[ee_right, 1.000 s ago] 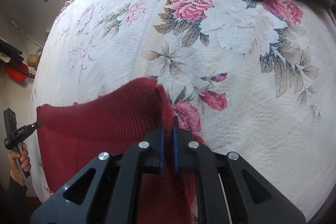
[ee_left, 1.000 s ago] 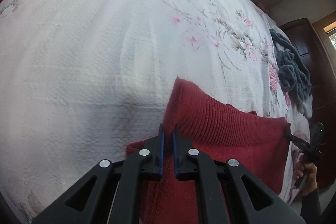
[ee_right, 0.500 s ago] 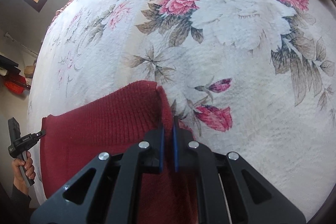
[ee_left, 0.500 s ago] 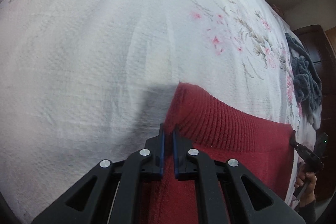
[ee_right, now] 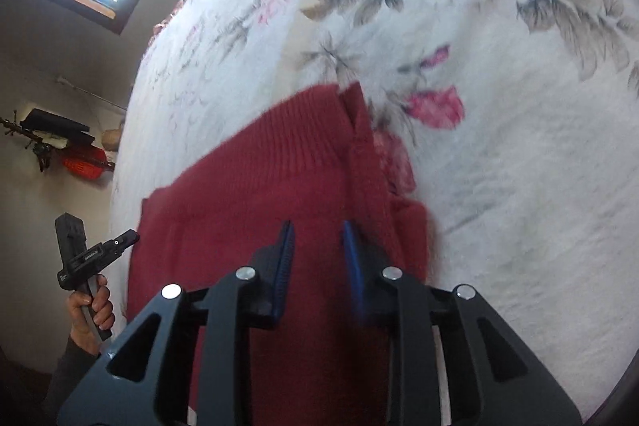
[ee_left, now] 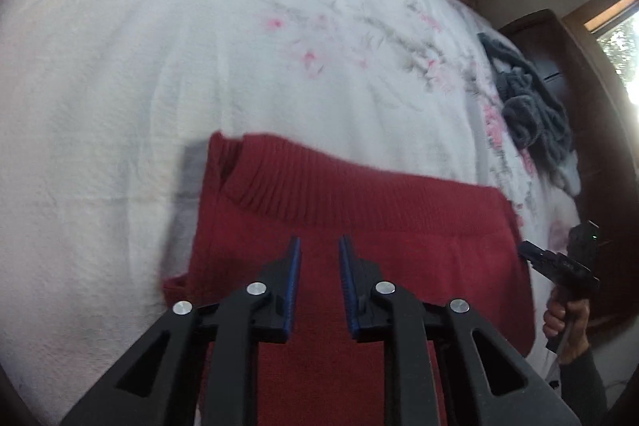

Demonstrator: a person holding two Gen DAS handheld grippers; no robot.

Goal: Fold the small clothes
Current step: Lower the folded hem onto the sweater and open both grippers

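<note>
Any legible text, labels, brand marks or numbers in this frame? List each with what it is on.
No text can be read in either view.
Left gripper: a small pale marking on its body in the right wrist view, too small and blurred to read.
Right gripper: a green light only, no visible lettering.
Red sweater: no tag or label showing.
Bedspread: floral print only.

right hand-held gripper (ee_right: 317,254) jaws parted above red knit garment (ee_right: 255,186), floral bedspread (ee_right: 499,146), left hand-held gripper (ee_right: 133,236) at garment's far edge
</note>
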